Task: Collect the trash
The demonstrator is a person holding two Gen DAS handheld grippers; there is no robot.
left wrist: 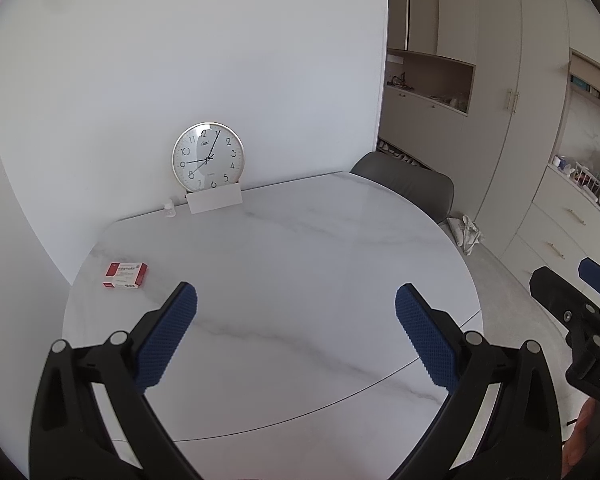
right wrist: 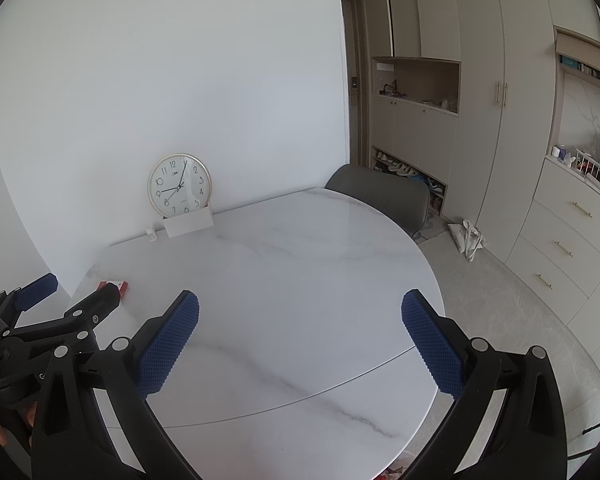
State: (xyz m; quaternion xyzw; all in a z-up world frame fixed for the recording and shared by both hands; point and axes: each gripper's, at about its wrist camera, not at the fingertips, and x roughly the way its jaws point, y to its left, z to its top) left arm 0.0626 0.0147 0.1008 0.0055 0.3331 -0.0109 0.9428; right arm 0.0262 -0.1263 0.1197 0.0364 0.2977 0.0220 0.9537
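Left wrist view: the box [left wrist: 125, 275] lies ahead-left of my left gripper [left wrist: 296, 300], long axis sideways. Both grippers are spread wide, empty; the left is nearer.

Red box [right wrist: 118, 286] mostly hidden behind left gripper [right wrist: 74, 290] finger in right wrist view; print on box [left wrist: 125, 275] too small to read in left wrist view. Right gripper [left wrist: 580, 280] cut off by frame edge, jaw state not readable there. Small clear item [left wrist: 169, 209] beside clock [left wrist: 208, 157]: too small to ID. Clock bottom covered by white card [left wrist: 215, 199]. Chair [left wrist: 410, 186] lower part hidden behind table [left wrist: 300, 248]. Shelf clutter [right wrist: 396, 89] too small to make out. Table near edge cut off at bottom.
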